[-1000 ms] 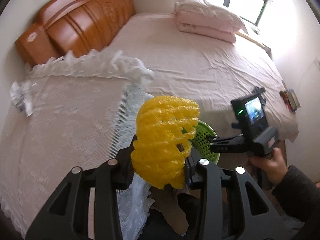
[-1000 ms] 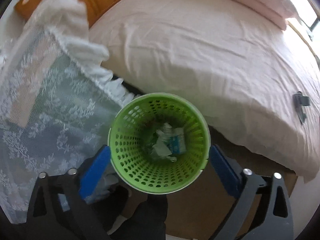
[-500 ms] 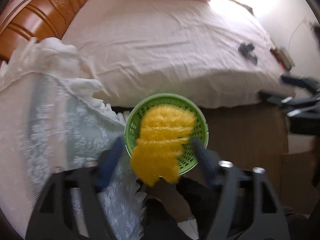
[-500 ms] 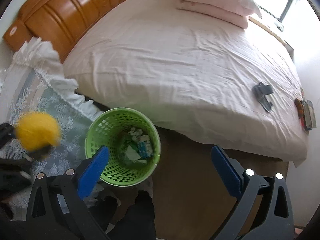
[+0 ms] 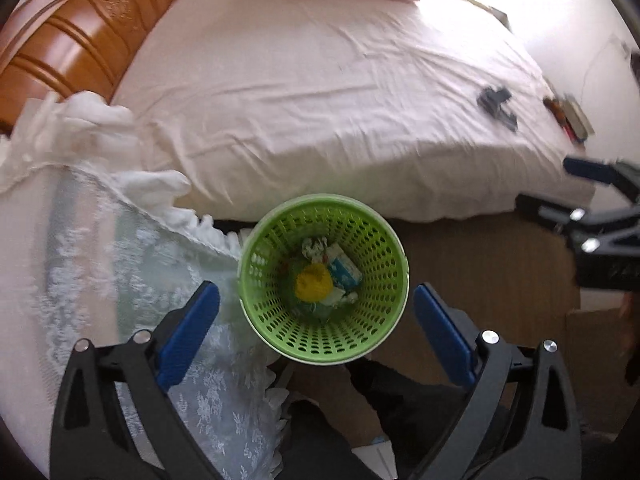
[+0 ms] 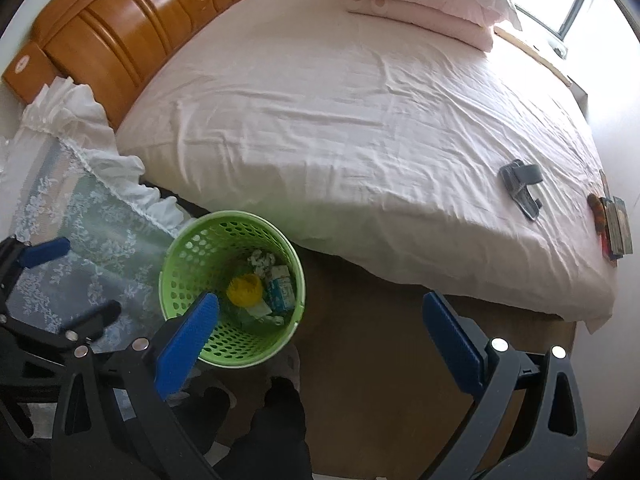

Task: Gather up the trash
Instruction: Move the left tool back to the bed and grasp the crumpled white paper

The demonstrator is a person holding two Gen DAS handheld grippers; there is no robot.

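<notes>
A green perforated basket (image 5: pixel 368 320) stands on the floor between the bed and a lace-covered stand. A yellow foam net (image 5: pixel 314 285) lies loose inside it, on a blue-white carton (image 5: pixel 345 270) and crumpled paper (image 5: pixel 314 246). My left gripper (image 5: pixel 316 292) hangs right above the basket, its jaws opening wide with nothing pressed between the blue pads. In the right wrist view the basket (image 6: pixel 188 256) with the yellow net (image 6: pixel 245 289) sits at lower left. My right gripper (image 6: pixel 320 300) is open and empty over the floor, just right of the basket.
A bed with a pale pink sheet (image 6: pixel 340 120), a wooden headboard (image 6: pixel 120 28) and stacked pillows (image 6: pixel 420 8) fills the background. A dark gadget (image 6: pixel 520 184) and books (image 6: pixel 616 228) lie near its right edge. The lace-covered stand (image 5: pixel 100 260) borders the basket's left. Dark-clad legs (image 5: pixel 320 440) are below.
My left gripper carried the yellow net over the basket, opened, and the net fell in. My right gripper drew back from above the basket to its right.
</notes>
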